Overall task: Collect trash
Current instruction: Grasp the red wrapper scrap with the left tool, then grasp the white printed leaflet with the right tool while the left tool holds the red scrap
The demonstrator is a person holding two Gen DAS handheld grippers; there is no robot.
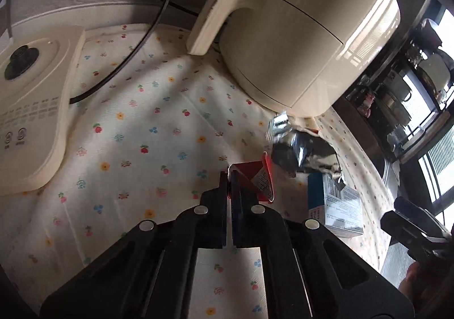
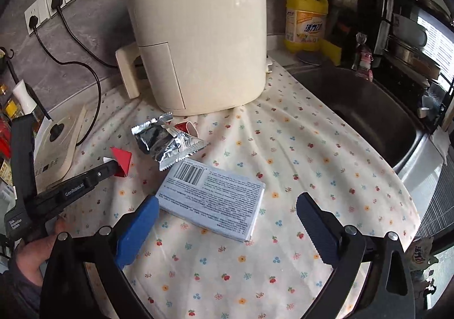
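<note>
My left gripper is shut on a small red wrapper, held just above the floral cloth; it also shows in the right wrist view with the left gripper at the left. A crumpled silver foil packet lies in front of the air fryer, also seen in the left wrist view. A flat blue-white box with a barcode lies on the cloth, also in the left wrist view. My right gripper is open, just in front of the box.
A cream air fryer stands at the back. A cream kettle base with a black cord sits left. A dark sink lies right of the cloth. A yellow detergent bottle stands behind it. Another red scrap lies by the foil.
</note>
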